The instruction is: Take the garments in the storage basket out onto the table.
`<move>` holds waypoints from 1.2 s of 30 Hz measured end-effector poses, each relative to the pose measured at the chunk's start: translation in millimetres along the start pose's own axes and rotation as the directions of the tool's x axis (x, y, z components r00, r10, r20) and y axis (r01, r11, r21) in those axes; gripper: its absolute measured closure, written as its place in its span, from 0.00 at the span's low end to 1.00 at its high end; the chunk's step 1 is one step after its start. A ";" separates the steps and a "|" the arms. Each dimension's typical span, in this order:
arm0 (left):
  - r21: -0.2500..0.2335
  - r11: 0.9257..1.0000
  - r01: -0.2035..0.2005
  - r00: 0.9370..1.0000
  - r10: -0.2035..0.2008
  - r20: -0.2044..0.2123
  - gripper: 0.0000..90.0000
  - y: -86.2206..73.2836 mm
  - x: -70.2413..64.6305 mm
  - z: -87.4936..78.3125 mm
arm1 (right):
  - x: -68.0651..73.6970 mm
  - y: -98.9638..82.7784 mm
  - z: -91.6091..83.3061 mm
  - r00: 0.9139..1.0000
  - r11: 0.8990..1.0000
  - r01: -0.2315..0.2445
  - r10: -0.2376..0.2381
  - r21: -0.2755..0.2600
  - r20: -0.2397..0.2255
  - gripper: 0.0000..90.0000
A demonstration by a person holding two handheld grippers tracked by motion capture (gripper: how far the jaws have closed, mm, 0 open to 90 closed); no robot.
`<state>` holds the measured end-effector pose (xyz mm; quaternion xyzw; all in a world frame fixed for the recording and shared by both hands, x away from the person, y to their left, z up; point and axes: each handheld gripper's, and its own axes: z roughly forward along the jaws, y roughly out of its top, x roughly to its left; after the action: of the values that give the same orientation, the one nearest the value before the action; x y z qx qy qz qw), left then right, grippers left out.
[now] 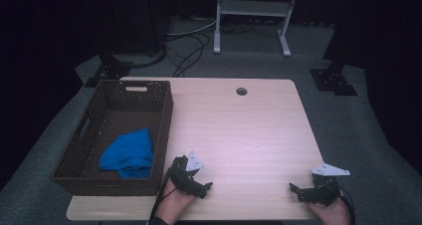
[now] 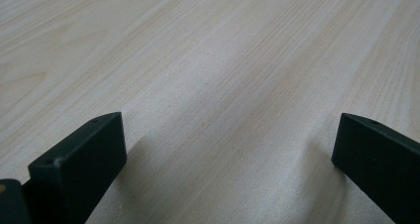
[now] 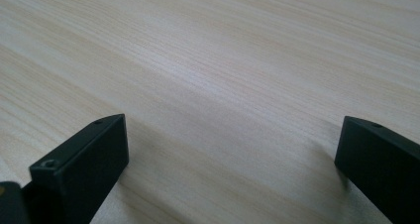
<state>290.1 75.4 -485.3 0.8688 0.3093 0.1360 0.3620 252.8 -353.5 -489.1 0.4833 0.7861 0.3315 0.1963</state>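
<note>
A blue cloth (image 1: pixel 128 153) lies crumpled inside a dark brown wicker basket (image 1: pixel 94 176) on the left of the light wooden table (image 1: pixel 239 130). My left gripper (image 1: pixel 205 187) rests on the table near the front edge, just right of the basket, open with nothing between its jaws. In the left gripper view my left gripper (image 2: pixel 228 135) has its black jaws spread wide over bare wood. My right gripper (image 1: pixel 295 190) rests at the front right of the table, also open and empty. Bare wood lies between the wide jaws of my right gripper (image 3: pixel 230 135) in the right gripper view.
A round cable hole (image 1: pixel 242 91) sits near the table's far edge. Behind the table stand a white metal frame (image 1: pixel 254 11) and loose cables (image 1: pixel 186 46) on a grey carpet. Black stand bases (image 1: pixel 332 80) flank the table.
</note>
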 end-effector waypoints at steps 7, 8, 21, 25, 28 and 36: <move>0.000 1.000 0.002 1.000 -0.002 -0.002 0.00 0.0 -0.1 0.0 | 0.0 0.0 0.0 1.000 1.000 0.000 0.000 0.000 0.000 0.00; 0.000 1.000 0.002 1.000 -0.002 -0.002 0.00 0.0 -0.2 0.0 | 0.0 0.0 0.0 1.000 1.000 0.000 0.000 0.000 0.000 0.00; -0.040 0.999 0.007 1.000 -0.008 -0.015 0.00 -0.2 -0.5 -2.2 | -0.8 -0.2 -0.1 1.000 1.000 0.009 -0.009 0.000 -0.009 0.00; -0.056 0.998 0.004 1.000 -0.005 -0.012 0.00 -0.9 -0.6 -3.9 | -0.9 -0.1 -0.1 1.000 1.000 0.009 -0.009 0.000 -0.009 0.00; -0.071 0.997 -0.001 1.000 -0.001 -0.018 0.00 -0.6 -0.3 -4.4 | -0.6 -0.5 -0.5 1.000 1.000 0.006 -0.006 0.000 -0.006 0.00; -0.109 0.994 -0.014 1.000 0.012 -0.021 0.00 -1.2 -1.1 -6.6 | -0.9 -0.4 -0.4 1.000 1.000 0.000 0.000 0.000 -0.001 0.00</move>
<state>285.6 78.9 -481.5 0.8483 0.2994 0.1637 0.4049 252.8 -354.5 -489.1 0.4831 0.7863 0.3317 0.1957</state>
